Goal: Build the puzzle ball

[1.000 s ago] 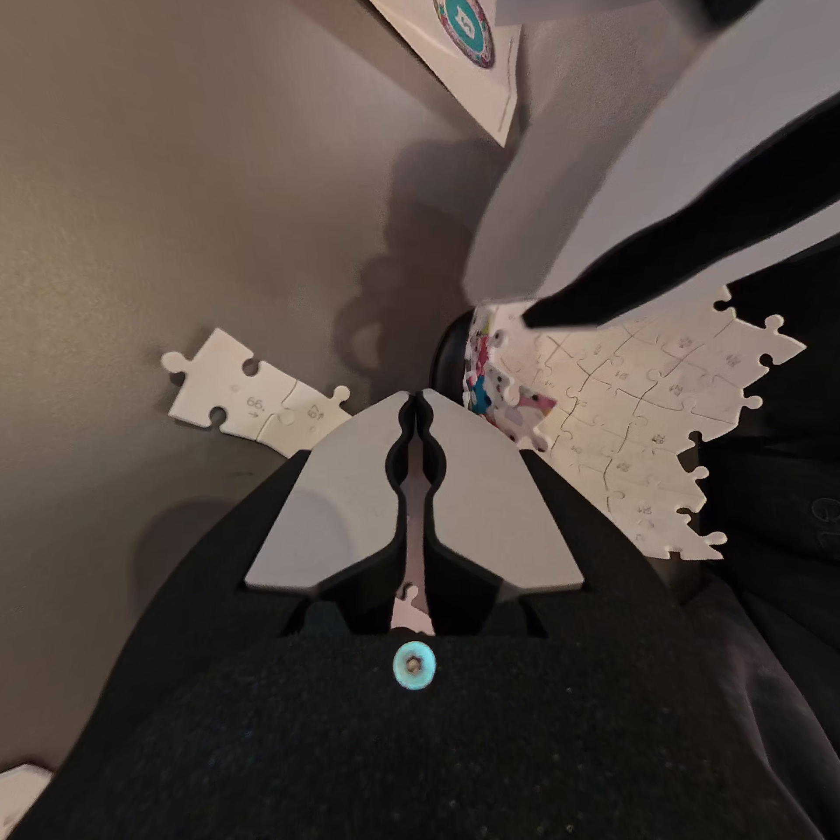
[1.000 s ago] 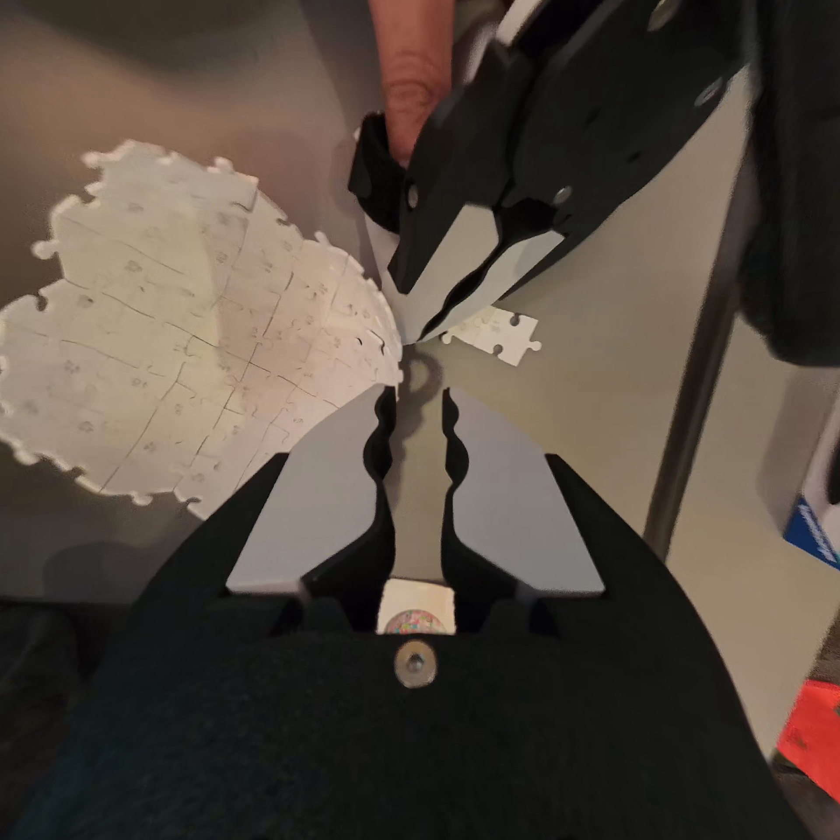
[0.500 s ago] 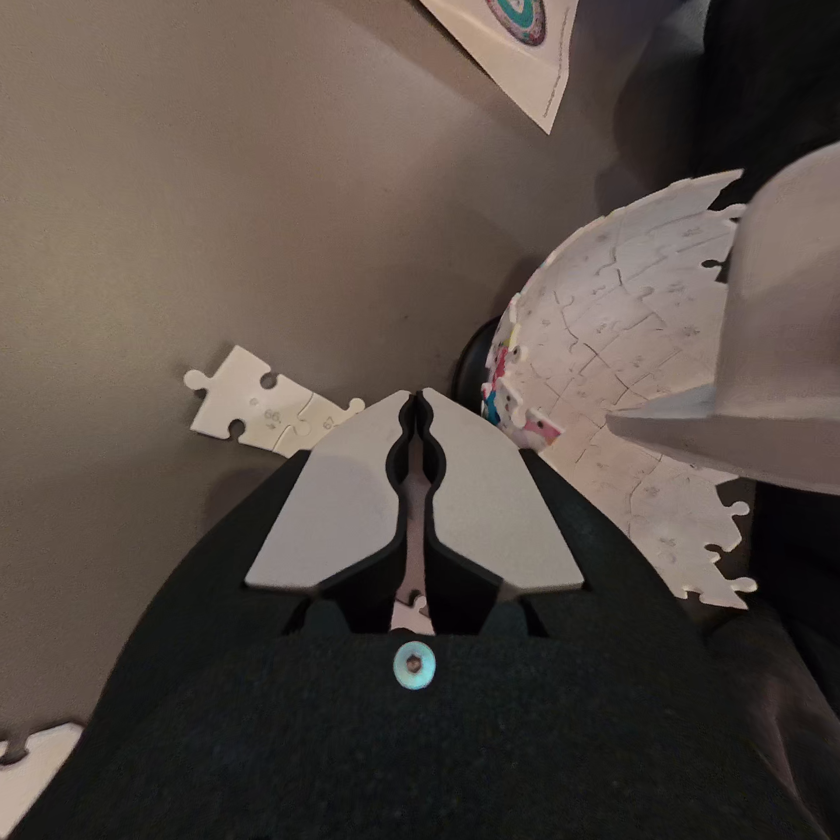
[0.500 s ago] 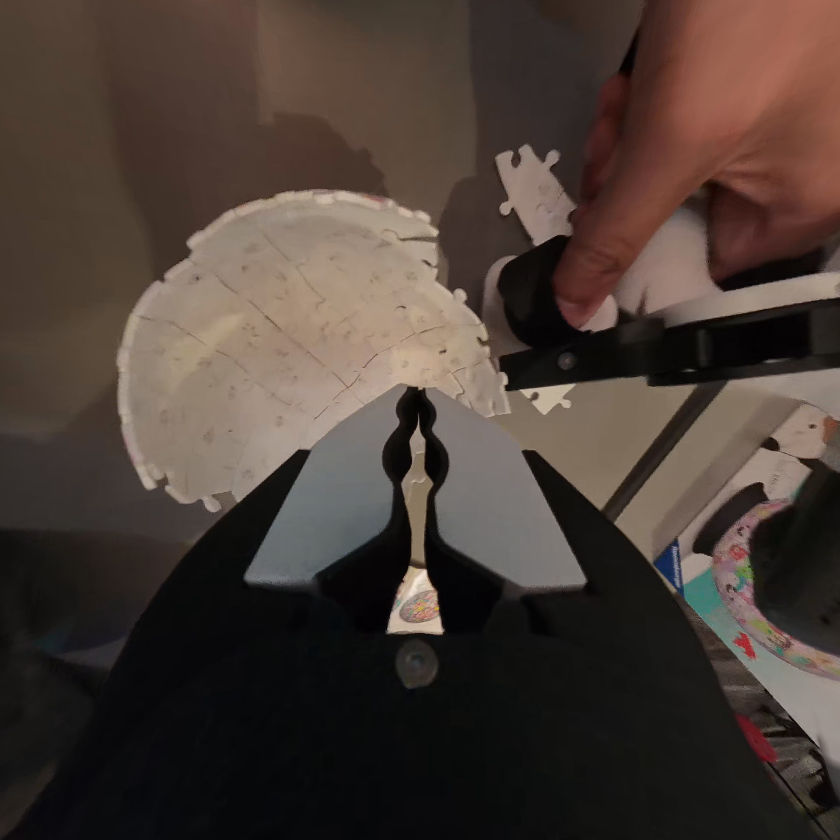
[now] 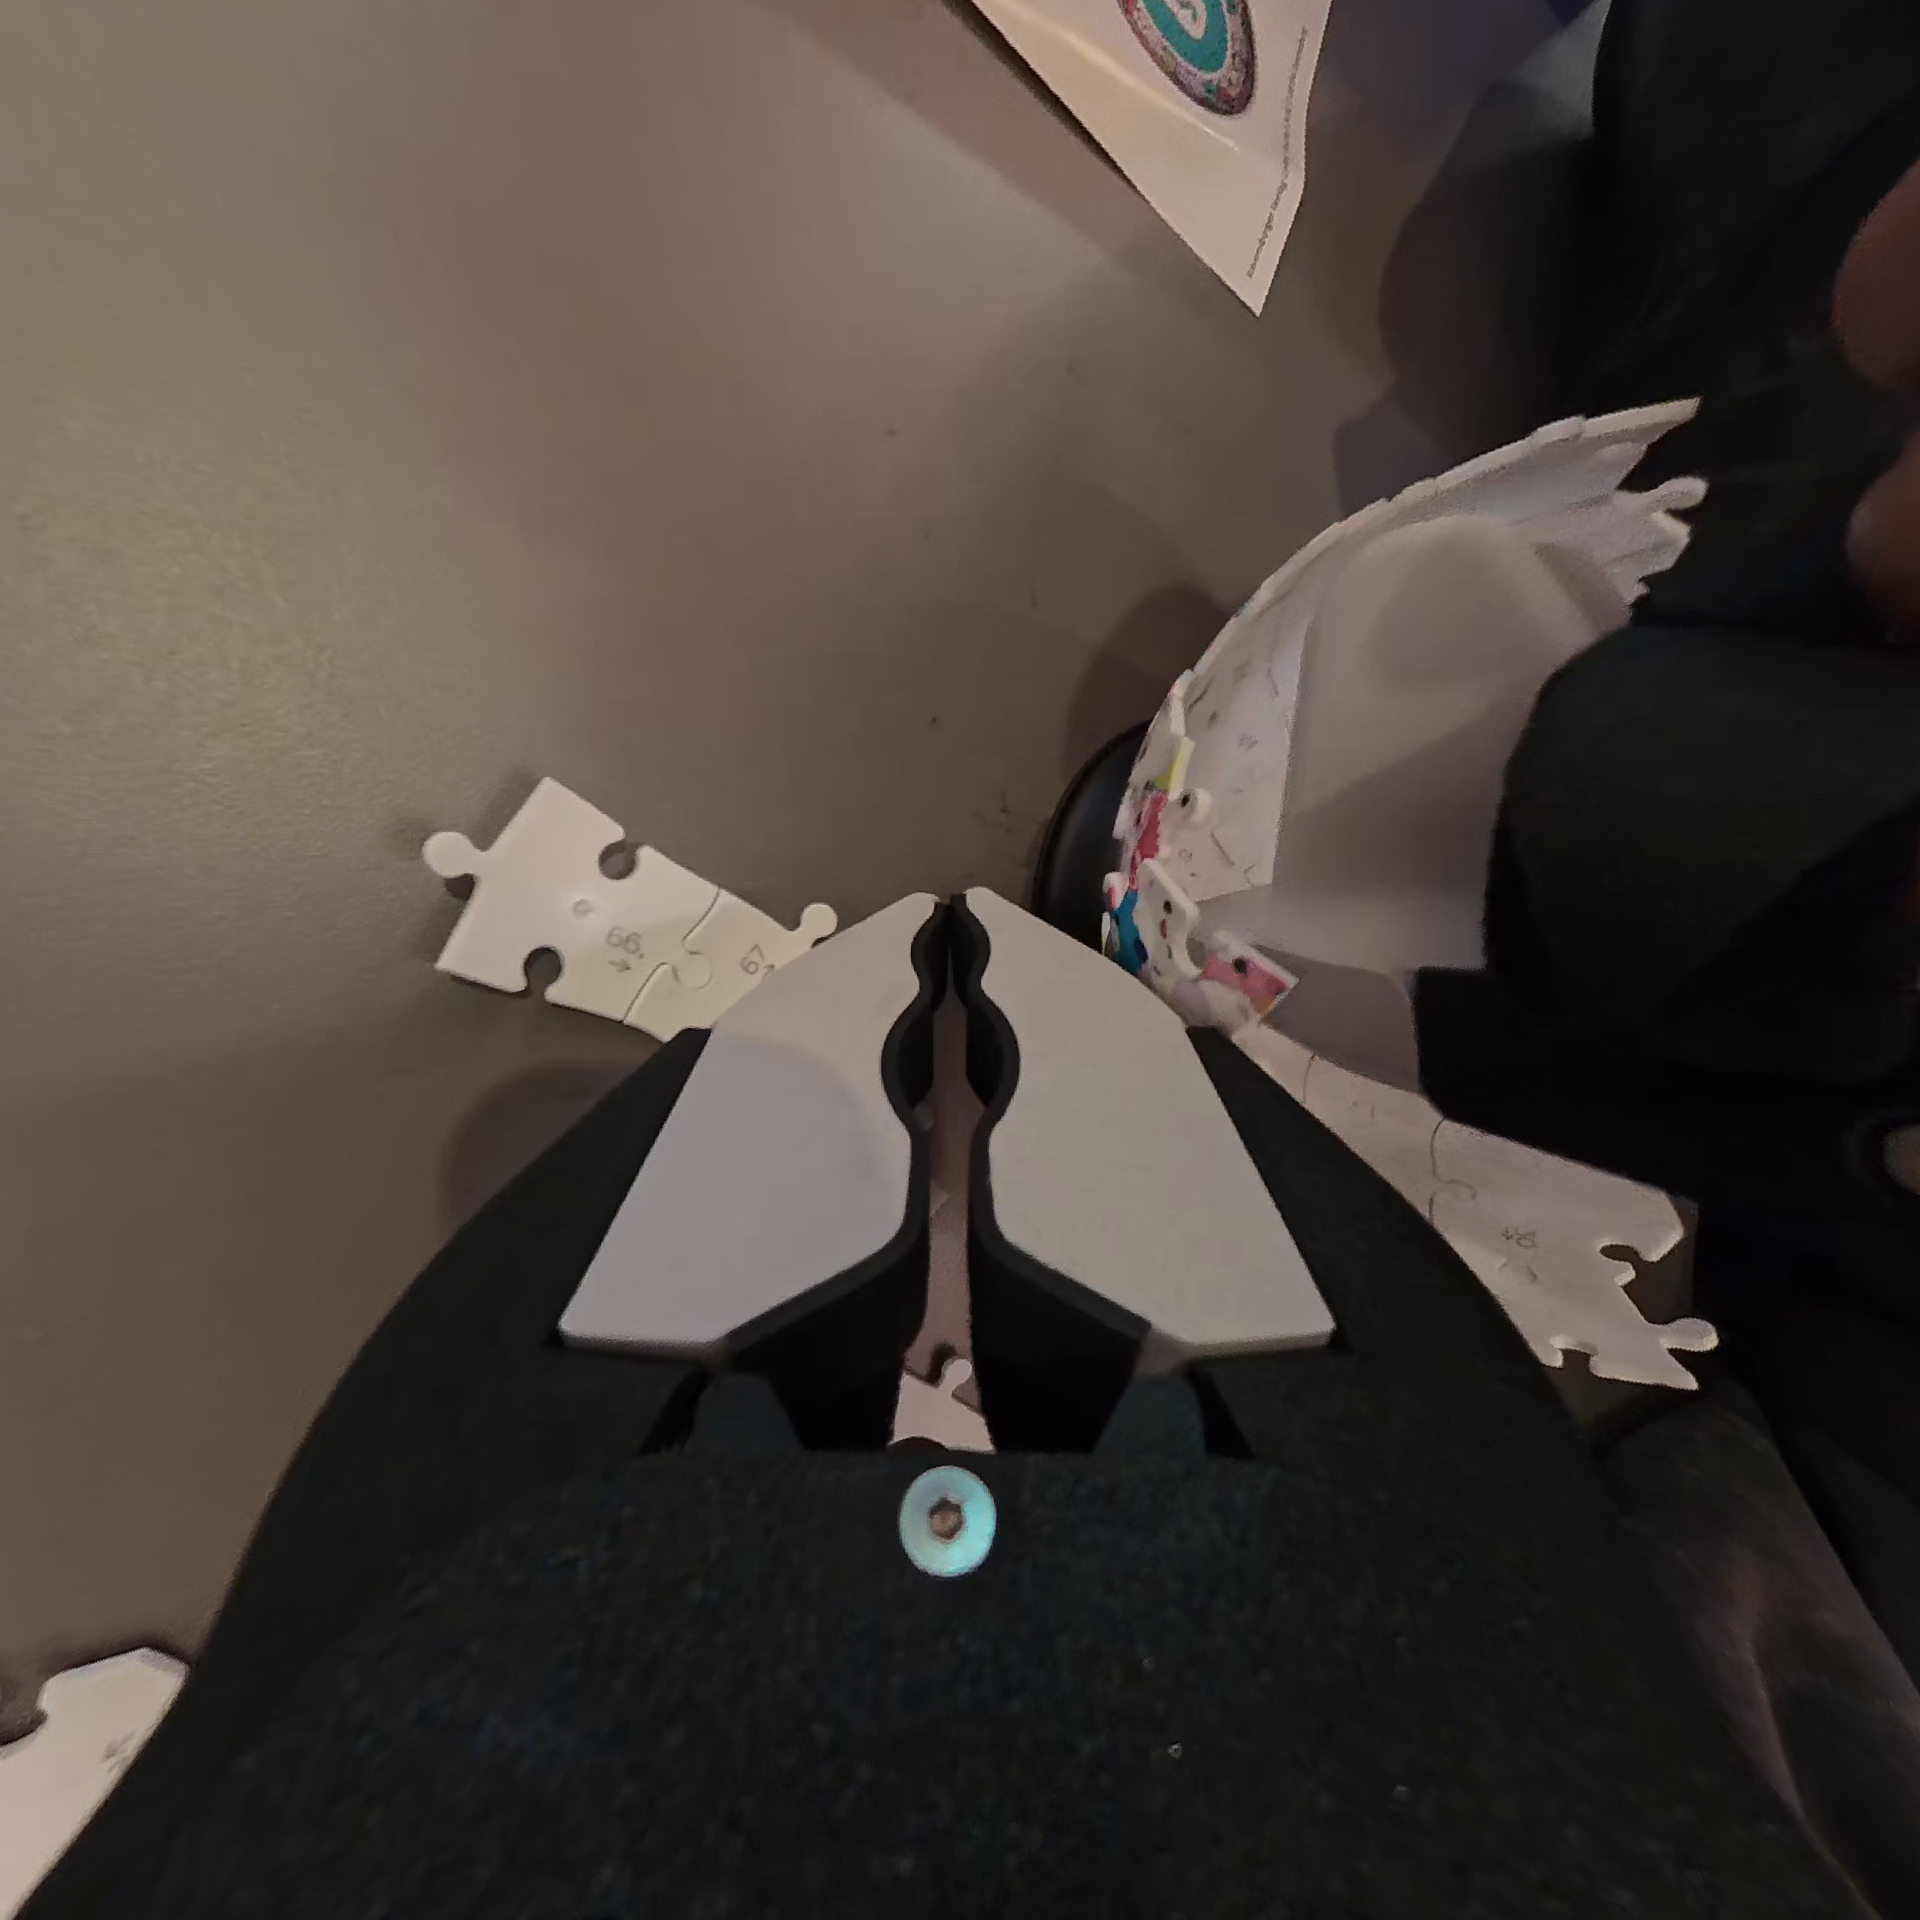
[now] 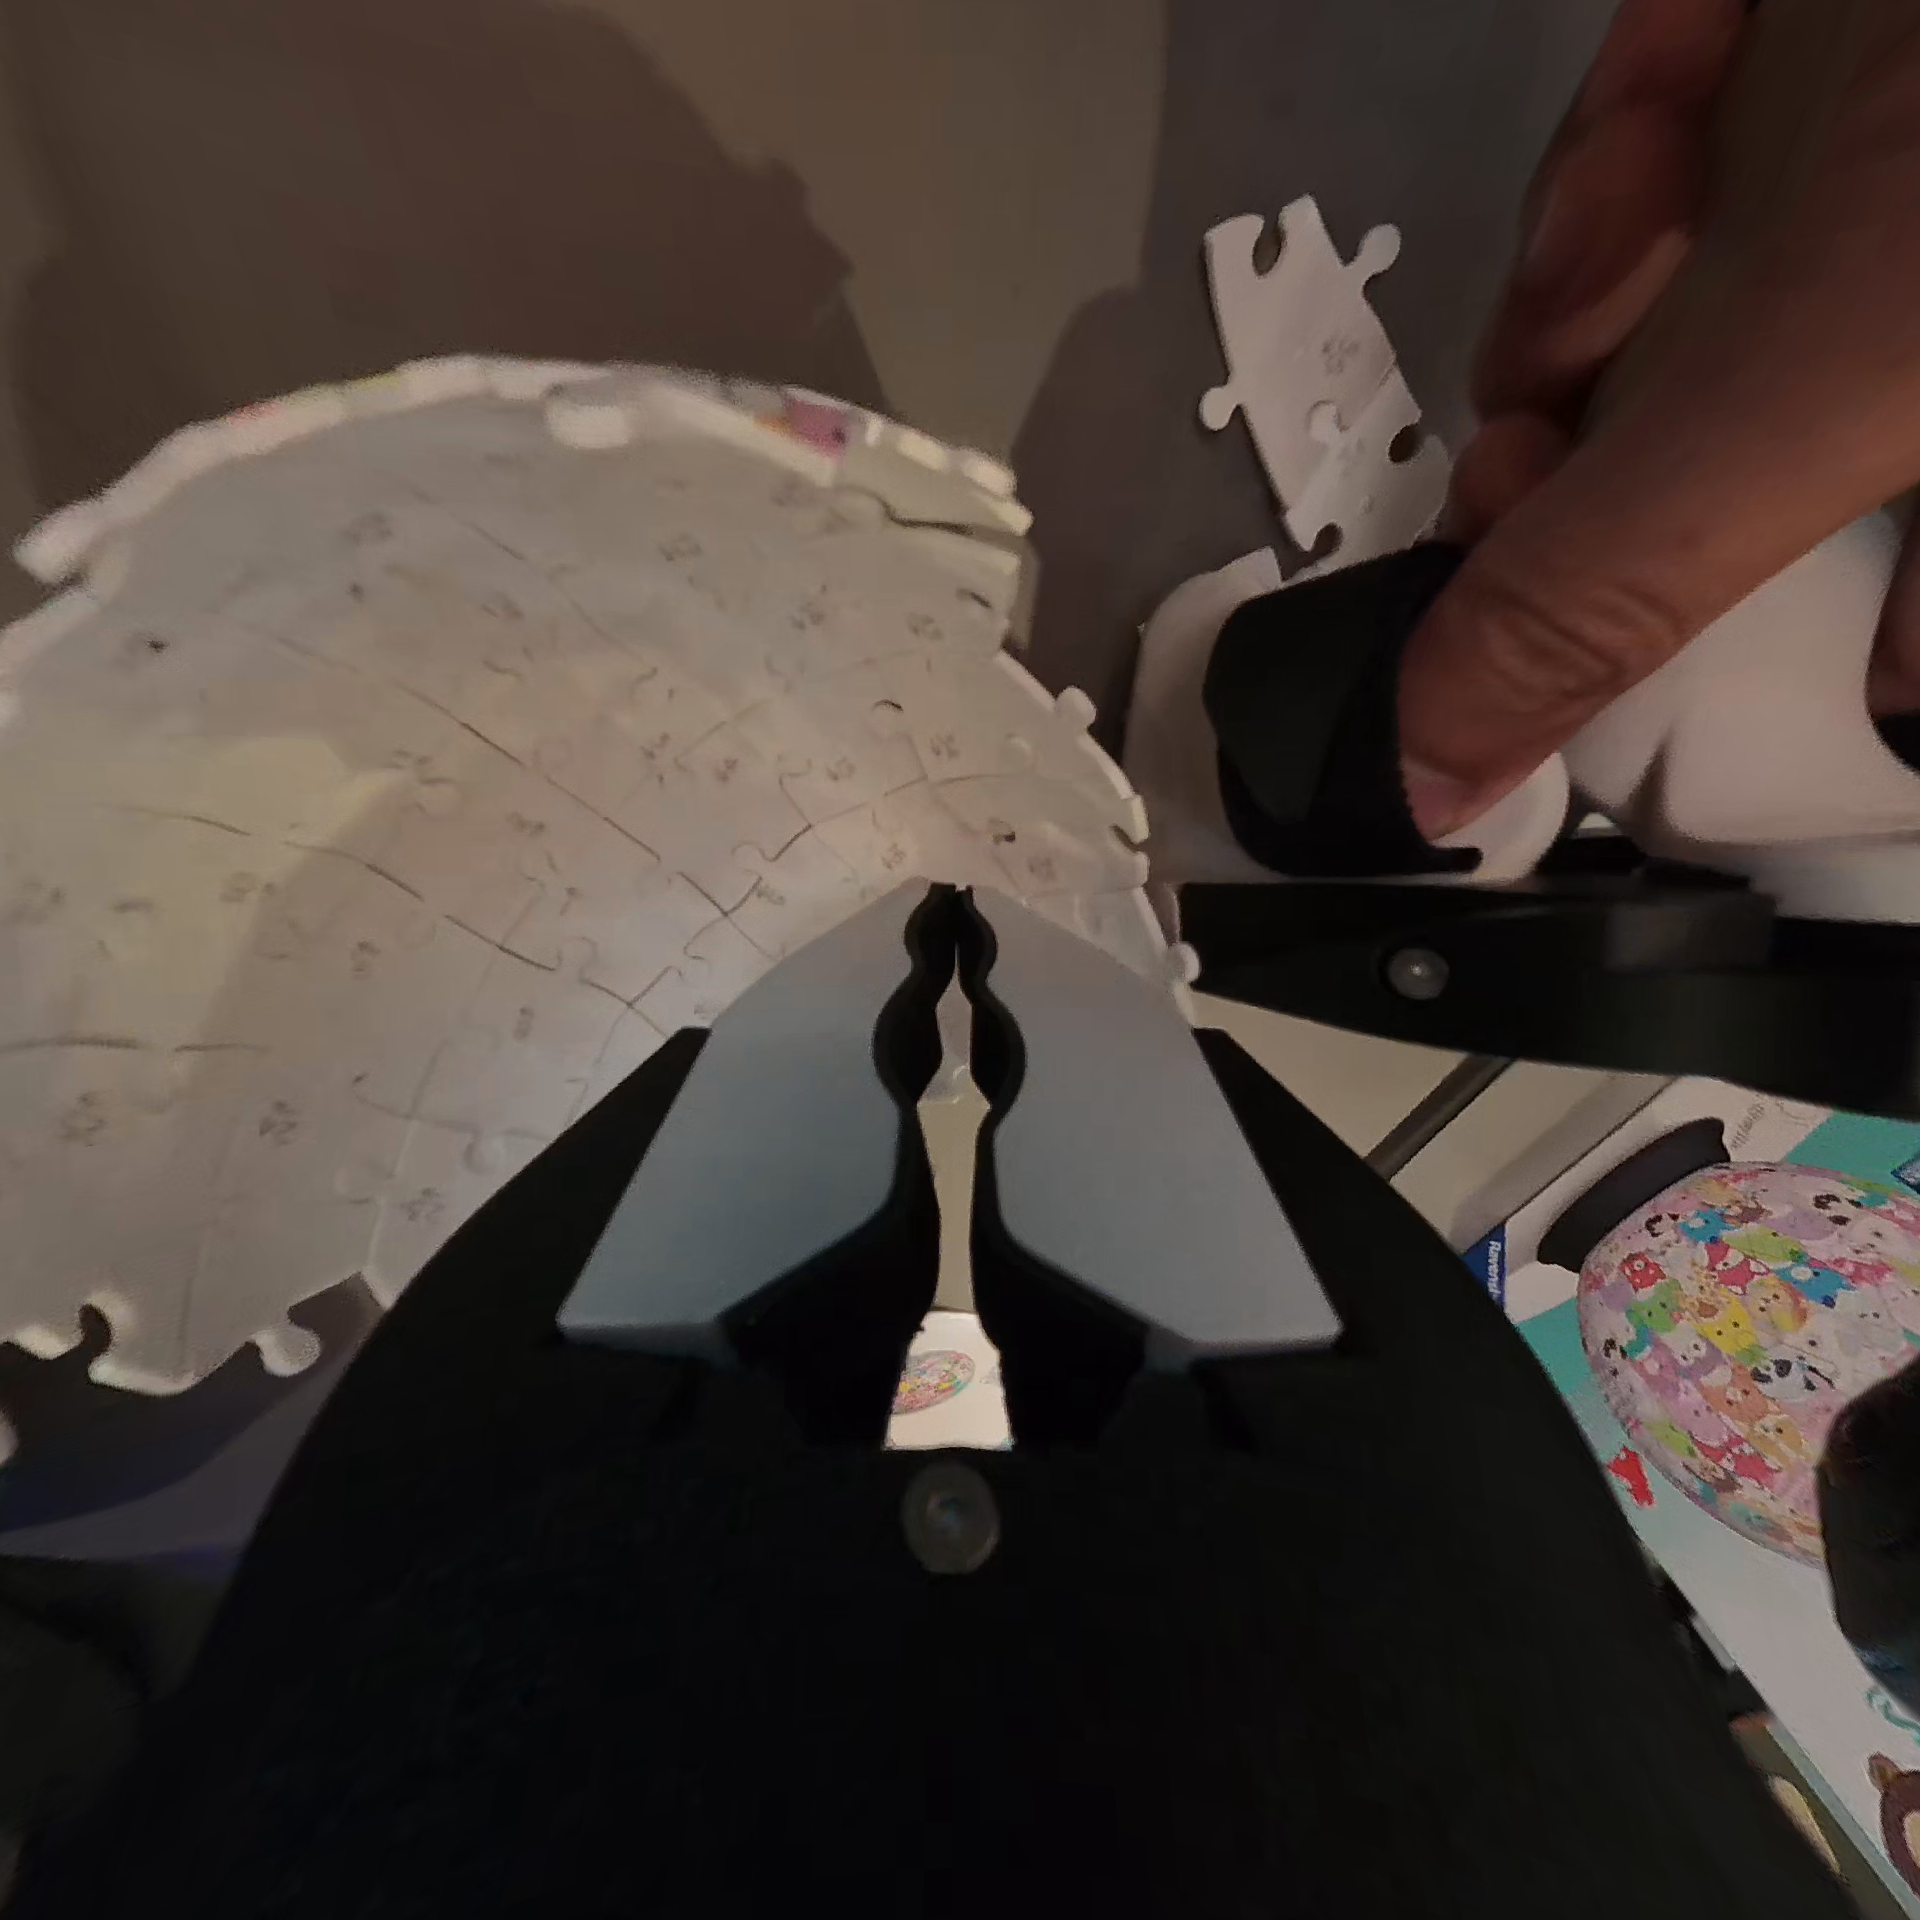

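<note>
The partly built puzzle ball (image 6: 468, 810) is a white curved shell seen from its blank inner side, with coloured print on its outside (image 5: 1143, 883). My right gripper (image 6: 954, 904) is shut on the shell's rim. One of its grey fingers (image 5: 1403, 790) shows blurred against the shell in the left wrist view. My left gripper (image 5: 951, 920) is shut, with a white puzzle piece (image 5: 940, 1387) held deep between its fingers. It sits just left of the shell. A hand (image 6: 1662, 468) holds its black body (image 6: 1558, 977).
Two joined white pieces (image 5: 623, 935) lie on the grey table (image 5: 416, 416) left of my left gripper; they also show in the right wrist view (image 6: 1320, 384). Another piece (image 5: 83, 1745) lies near left. A printed sheet (image 5: 1174, 125) lies far back. The box picturing a ball (image 6: 1745, 1351) lies right. My two grippers' fingertips are within a few centimetres of each other.
My right gripper went from open to shut at the shell's rim, and the shell has tipped up. My left gripper stayed shut on its piece and shifted slightly.
</note>
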The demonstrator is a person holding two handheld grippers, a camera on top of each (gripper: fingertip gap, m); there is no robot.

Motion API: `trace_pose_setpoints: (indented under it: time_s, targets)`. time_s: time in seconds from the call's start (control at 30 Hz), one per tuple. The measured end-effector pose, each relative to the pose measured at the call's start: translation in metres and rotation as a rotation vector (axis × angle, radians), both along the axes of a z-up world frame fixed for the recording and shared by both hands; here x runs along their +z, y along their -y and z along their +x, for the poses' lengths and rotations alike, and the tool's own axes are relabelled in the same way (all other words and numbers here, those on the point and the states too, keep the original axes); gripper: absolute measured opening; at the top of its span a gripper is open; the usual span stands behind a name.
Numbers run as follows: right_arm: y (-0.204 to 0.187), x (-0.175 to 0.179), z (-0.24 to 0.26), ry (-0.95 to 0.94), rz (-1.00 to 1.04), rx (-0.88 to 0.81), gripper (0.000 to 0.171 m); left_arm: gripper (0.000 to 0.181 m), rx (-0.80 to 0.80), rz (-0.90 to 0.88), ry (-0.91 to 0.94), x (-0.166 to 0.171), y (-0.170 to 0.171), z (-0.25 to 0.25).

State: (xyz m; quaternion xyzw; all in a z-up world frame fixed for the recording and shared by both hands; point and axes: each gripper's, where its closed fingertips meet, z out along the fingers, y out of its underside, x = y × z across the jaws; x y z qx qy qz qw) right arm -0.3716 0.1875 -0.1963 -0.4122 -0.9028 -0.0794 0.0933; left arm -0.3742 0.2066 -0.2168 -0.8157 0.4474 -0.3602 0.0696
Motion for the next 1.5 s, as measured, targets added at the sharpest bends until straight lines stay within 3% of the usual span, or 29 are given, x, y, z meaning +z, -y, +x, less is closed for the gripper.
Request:
trace_pose_setpoints:
  time_s: [1.5]
  targets:
    - [-0.014,0.014,-0.007,-0.091,0.061,-0.013,0.0,0.0,0.008,0.022,-0.039,0.0,-0.002,-0.014]
